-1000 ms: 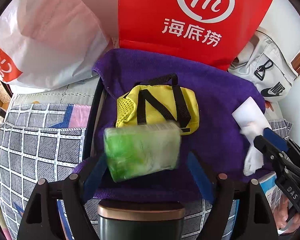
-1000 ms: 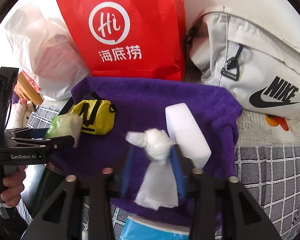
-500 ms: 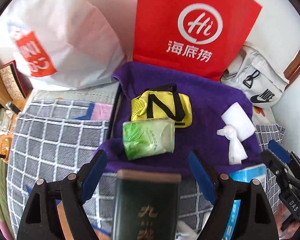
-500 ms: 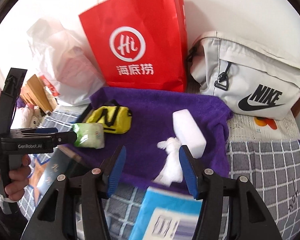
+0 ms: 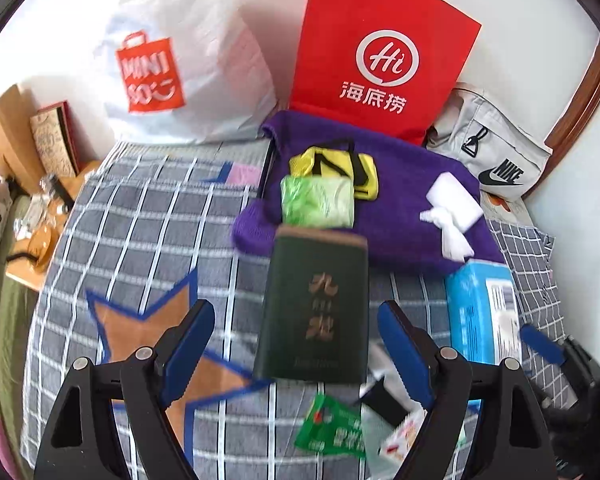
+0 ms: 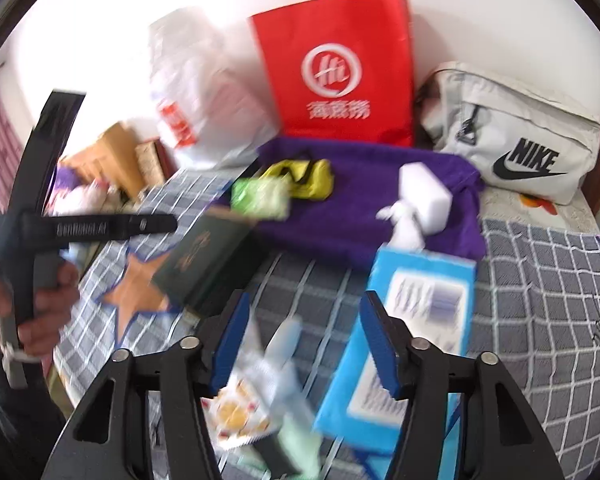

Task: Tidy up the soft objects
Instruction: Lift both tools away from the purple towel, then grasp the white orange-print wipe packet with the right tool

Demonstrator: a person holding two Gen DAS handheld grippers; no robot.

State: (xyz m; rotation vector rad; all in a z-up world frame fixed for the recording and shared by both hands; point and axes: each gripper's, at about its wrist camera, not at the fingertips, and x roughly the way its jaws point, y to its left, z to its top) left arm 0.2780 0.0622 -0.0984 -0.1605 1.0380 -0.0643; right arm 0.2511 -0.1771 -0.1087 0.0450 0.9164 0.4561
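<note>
On the purple towel (image 5: 400, 216) lie a yellow pouch (image 5: 336, 172), a green tissue pack (image 5: 318, 202), a white sponge (image 5: 454, 200) and a knotted white cloth (image 5: 450, 236). My left gripper (image 5: 296, 332) is open and holds nothing, hanging well back from the towel over a dark green box (image 5: 312, 308). The right gripper (image 6: 304, 312) is back from the towel (image 6: 360, 208) too. Its jaws are opening with nothing gripped, above loose packets (image 6: 240, 404). The cloth (image 6: 404, 228) and sponge (image 6: 424, 196) lie beyond it.
A red paper bag (image 5: 380, 60), a white plastic bag (image 5: 172, 68) and a grey Nike bag (image 5: 496, 160) stand behind the towel. A blue pack (image 6: 412, 320) lies on the checked bedspread (image 5: 140, 240). A hand (image 6: 40, 312) holds the left gripper at the left.
Both grippers have drawn back and upward from the towel. The green pack now rests on the towel. The white cloth is out of the right fingers, which have spread wider.
</note>
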